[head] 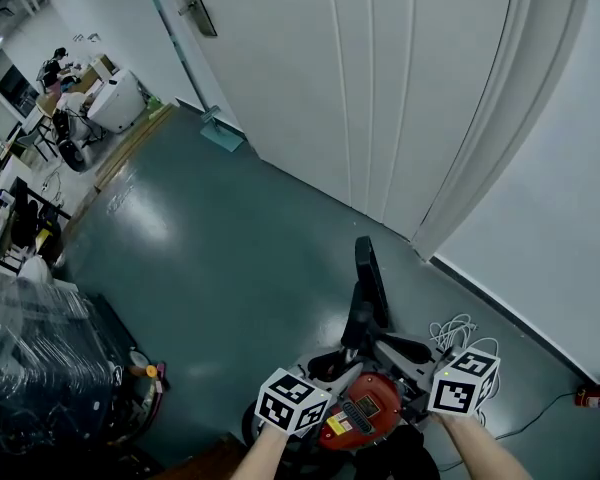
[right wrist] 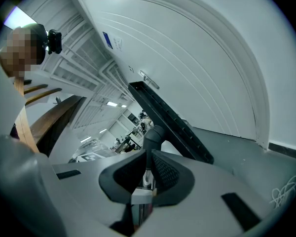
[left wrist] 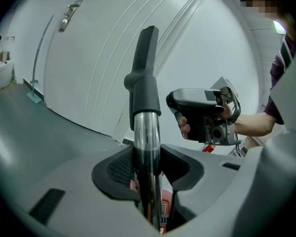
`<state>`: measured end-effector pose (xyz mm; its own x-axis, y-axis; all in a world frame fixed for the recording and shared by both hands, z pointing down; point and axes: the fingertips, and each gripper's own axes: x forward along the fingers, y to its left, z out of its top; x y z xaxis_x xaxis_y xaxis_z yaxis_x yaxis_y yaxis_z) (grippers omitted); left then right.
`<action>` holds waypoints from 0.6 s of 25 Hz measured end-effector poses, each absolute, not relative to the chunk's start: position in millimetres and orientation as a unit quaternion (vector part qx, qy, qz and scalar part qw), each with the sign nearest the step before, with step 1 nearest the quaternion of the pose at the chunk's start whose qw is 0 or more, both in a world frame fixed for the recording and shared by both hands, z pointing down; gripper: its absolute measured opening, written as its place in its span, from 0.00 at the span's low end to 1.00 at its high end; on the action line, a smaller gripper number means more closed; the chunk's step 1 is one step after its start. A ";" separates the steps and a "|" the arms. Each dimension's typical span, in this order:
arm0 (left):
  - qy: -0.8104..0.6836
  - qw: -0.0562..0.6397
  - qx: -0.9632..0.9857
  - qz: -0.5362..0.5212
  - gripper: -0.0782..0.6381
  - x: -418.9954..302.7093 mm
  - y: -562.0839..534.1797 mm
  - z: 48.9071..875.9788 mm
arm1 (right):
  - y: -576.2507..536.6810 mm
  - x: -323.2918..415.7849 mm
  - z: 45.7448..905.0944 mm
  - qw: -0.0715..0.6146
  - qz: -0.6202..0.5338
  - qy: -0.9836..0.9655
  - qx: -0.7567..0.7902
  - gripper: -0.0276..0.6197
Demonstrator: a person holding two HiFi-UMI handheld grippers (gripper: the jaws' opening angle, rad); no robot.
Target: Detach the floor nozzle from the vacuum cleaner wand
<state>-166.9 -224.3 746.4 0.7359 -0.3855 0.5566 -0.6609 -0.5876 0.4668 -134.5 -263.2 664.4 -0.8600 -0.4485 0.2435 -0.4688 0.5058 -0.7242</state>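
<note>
The vacuum cleaner's red body [head: 365,408] lies on the floor right below me. Its chrome wand [left wrist: 147,142] rises away from it and ends in the black floor nozzle [head: 370,268], which is up off the floor. My left gripper [left wrist: 148,172] is shut on the wand below the black collar [left wrist: 143,90], with a pad against each side. My right gripper [left wrist: 175,102] hangs to the right of the wand, apart from it. In its own view the right gripper [right wrist: 148,174] is shut on nothing, and the nozzle [right wrist: 172,125] slants beyond the jaws.
A white panelled door [head: 380,88] and wall stand close ahead. A coil of white cable [head: 460,333] lies on the green floor to the right, and a red object [head: 595,398] sits by the wall. Plastic-wrapped goods [head: 40,358] stand at the left. A dustpan [head: 220,133] leans by the door.
</note>
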 end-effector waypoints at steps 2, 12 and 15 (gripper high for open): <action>-0.302 0.338 0.868 0.203 0.32 -166.3 -224.3 745.7 | -263.8 -134.7 665.8 0.008 0.429 -0.865 0.260 0.08; -0.298 0.338 0.868 0.208 0.32 -166.8 -224.6 745.3 | -276.0 -167.4 677.2 0.011 0.468 -0.854 0.225 0.35; -0.298 0.337 0.869 0.208 0.32 -166.8 -224.6 744.1 | -280.6 -180.5 680.6 0.021 0.469 -0.856 0.215 0.36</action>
